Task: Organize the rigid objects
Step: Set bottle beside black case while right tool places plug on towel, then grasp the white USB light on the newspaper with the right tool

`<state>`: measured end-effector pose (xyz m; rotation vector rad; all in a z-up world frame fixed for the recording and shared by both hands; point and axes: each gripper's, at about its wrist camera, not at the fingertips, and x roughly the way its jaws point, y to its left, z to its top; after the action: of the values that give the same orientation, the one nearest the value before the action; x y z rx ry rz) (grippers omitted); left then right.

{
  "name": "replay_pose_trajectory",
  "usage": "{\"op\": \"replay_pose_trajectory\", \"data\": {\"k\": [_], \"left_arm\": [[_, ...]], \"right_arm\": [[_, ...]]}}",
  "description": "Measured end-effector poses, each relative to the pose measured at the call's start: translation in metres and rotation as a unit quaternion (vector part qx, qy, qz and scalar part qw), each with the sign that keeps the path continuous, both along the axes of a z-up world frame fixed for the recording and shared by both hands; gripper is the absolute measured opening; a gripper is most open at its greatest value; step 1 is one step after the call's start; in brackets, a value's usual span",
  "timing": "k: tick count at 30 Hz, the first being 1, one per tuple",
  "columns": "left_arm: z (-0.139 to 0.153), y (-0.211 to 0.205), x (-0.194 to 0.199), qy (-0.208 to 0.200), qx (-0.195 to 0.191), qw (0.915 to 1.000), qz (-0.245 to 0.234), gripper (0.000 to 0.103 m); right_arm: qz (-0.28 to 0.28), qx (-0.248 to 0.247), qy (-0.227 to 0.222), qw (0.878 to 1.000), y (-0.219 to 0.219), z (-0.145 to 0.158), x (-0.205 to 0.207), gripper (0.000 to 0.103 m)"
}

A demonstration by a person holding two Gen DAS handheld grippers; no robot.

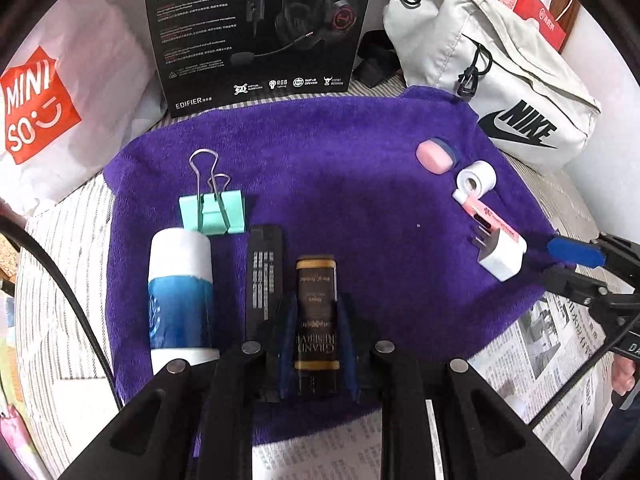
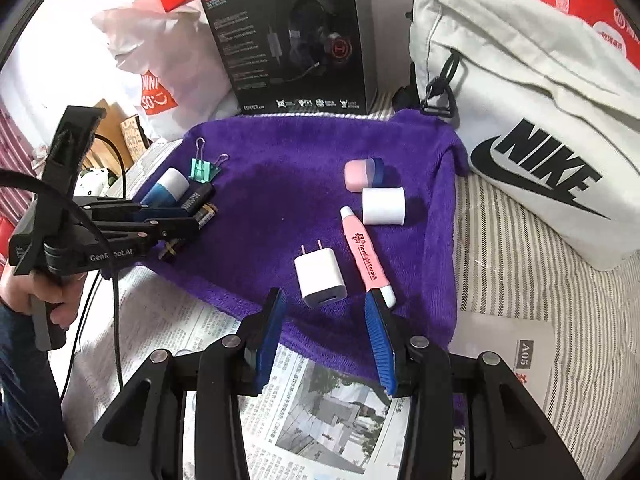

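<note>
A purple towel [image 1: 340, 184] [image 2: 280, 184] holds the objects. My left gripper [image 1: 316, 312] is shut on a black and gold bar [image 1: 315, 312] that lies in a row beside a black flat stick [image 1: 264, 280], a blue and white tube [image 1: 180, 296] and a mint binder clip [image 1: 212, 212]. My right gripper [image 2: 324, 304] is open just in front of a white charger plug [image 2: 320, 276]. A pink flashlight earpick [image 2: 366, 256], a white roll [image 2: 384, 206] and a pink and blue case [image 2: 362, 174] lie to the right of the plug.
A black headset box [image 1: 260, 28] [image 2: 296, 40] stands behind the towel. A white Nike bag [image 2: 532, 120] [image 1: 492, 64] lies at the right. A Miniso plastic bag [image 1: 44, 100] is at the left. Newspaper [image 2: 320, 408] covers the near side.
</note>
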<state>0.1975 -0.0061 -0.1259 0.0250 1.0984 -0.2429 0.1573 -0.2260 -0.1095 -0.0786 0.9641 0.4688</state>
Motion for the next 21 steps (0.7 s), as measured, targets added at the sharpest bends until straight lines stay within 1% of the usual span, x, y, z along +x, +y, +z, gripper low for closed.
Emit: {"op": "replay_pose_trajectory", "data": {"k": [6, 11, 16, 18, 19, 21], "left_arm": [[0.003, 0.003, -0.014, -0.003, 0.003, 0.9999, 0.009, 0.020], [0.015, 0.012, -0.034, -0.020, -0.001, 0.9994, 0.028, 0.020], [0.023, 0.018, -0.054, -0.032, -0.002, 0.9989, 0.035, 0.022], [0.023, 0.020, -0.061, -0.031, -0.003, 0.9989, 0.036, 0.024], [0.022, 0.020, -0.063, -0.031, -0.004, 0.9988, 0.037, 0.026], [0.021, 0.020, -0.068, -0.033, -0.006, 0.9987, 0.038, 0.026]], "right_arm": [[0.018, 0.000, -0.017, 1.000, 0.004, 0.013, -0.026, 0.041], [0.048, -0.002, -0.022, 0.999, 0.014, 0.014, -0.056, 0.041], [0.083, -0.003, 0.001, 0.997, 0.026, -0.005, -0.081, 0.041], [0.093, -0.001, 0.011, 0.996, 0.030, -0.013, -0.085, 0.041], [0.098, 0.002, 0.016, 0.995, 0.031, -0.017, -0.086, 0.041], [0.100, -0.001, 0.023, 0.995, 0.034, -0.025, -0.086, 0.041]]}}
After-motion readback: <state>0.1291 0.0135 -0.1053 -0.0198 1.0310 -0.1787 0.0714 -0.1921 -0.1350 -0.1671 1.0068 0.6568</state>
